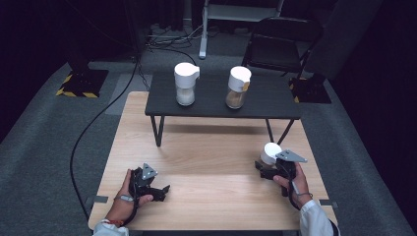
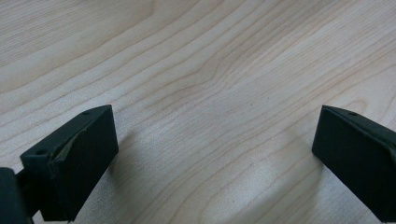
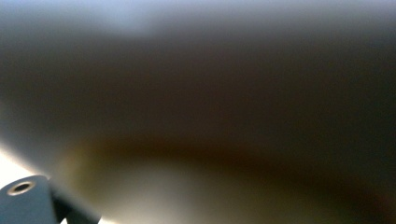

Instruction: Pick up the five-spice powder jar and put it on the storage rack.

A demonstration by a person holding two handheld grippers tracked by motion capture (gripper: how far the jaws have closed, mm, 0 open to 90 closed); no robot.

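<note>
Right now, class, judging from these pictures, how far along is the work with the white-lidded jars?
Looks done: two white-lidded jars, one with white contents and one with brown contents, stand upright on the dark raised shelf. In hand: the right gripper is at a third white-lidded jar on the wooden table; a firm grip cannot be confirmed. Left, probably: lifting it to the shelf. The left gripper rests open.

Grey carpet floor (image 1: 44,147), dark walls, folding chair (image 1: 282,42), small black table (image 1: 216,105).
</note>
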